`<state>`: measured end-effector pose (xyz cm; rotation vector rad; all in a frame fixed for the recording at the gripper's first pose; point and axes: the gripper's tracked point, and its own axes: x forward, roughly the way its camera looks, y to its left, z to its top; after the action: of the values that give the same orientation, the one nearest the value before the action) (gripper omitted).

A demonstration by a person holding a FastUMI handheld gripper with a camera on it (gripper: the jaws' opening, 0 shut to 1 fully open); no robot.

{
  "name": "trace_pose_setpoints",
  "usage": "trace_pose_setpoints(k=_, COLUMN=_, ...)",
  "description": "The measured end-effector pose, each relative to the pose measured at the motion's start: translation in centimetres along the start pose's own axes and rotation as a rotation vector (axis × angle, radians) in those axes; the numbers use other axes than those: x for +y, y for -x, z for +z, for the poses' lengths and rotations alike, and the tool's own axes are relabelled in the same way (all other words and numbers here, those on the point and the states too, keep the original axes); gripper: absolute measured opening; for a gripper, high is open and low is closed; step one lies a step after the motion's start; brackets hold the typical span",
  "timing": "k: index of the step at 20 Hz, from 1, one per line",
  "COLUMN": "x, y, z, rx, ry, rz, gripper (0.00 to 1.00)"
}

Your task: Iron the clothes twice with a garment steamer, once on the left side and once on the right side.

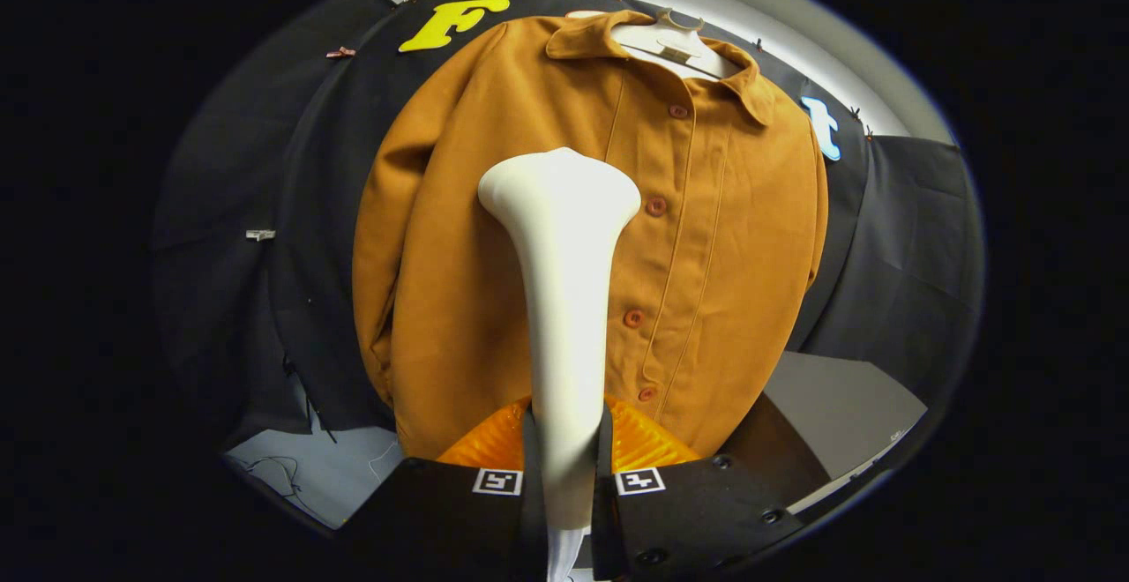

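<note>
Tongs (564,467) are clenched on the slim handle of a white plastic garment steamer (563,300), both fingers pressing its sides. From them the steamer rises straight ahead, widening to a flat head that lies against the front of a brown buttoned cloth jacket (706,238), just beside its button row. Beyond the steamer, the jacket hangs on a white hanger (675,40).

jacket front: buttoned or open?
Buttoned. The jacket hangs with its placket closed, and the steamer, in the shut gripper, stands before it.
</note>
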<state>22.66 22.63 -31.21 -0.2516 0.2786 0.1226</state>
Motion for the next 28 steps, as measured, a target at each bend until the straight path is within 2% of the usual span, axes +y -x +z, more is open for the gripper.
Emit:
trace_pose_setpoints(k=18, x=1.0, y=0.6, z=-12.5, rx=0.178, ry=0.057, rz=0.043, gripper=0.24)
trace_pose_setpoints(k=28, x=-0.1, y=3.4, z=-11.8, rx=0.164, ry=-0.013, rz=0.046, gripper=0.23)
